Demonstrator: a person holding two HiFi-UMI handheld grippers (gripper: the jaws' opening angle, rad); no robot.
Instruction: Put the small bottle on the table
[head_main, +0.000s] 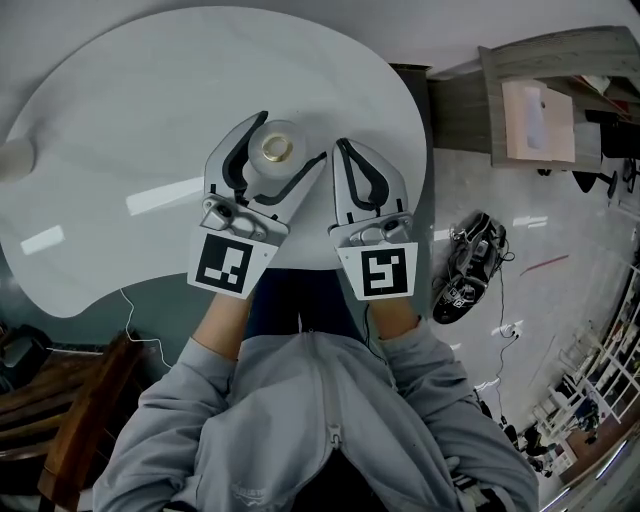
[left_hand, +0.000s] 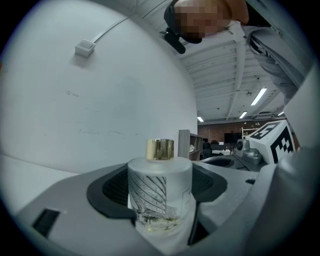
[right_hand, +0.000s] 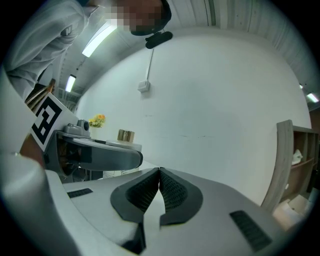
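Note:
A small frosted-glass bottle (head_main: 277, 160) with a gold cap and a line drawing on its side sits between the jaws of my left gripper (head_main: 281, 143), which is shut on it over the near edge of the white table (head_main: 130, 130). In the left gripper view the bottle (left_hand: 159, 192) stands upright, pressed between the black pads. My right gripper (head_main: 341, 150) hovers just to the right of it, jaws shut with nothing between them (right_hand: 159, 176). From the right gripper view the bottle's gold cap (right_hand: 126, 135) shows above the left gripper's jaw.
A yellow flower bunch (right_hand: 97, 120) stands far back on the table. A wooden chair (head_main: 60, 395) is at the lower left. To the right of the table are a wooden cabinet (head_main: 560, 95) and a black device with cables (head_main: 468, 265) on the floor.

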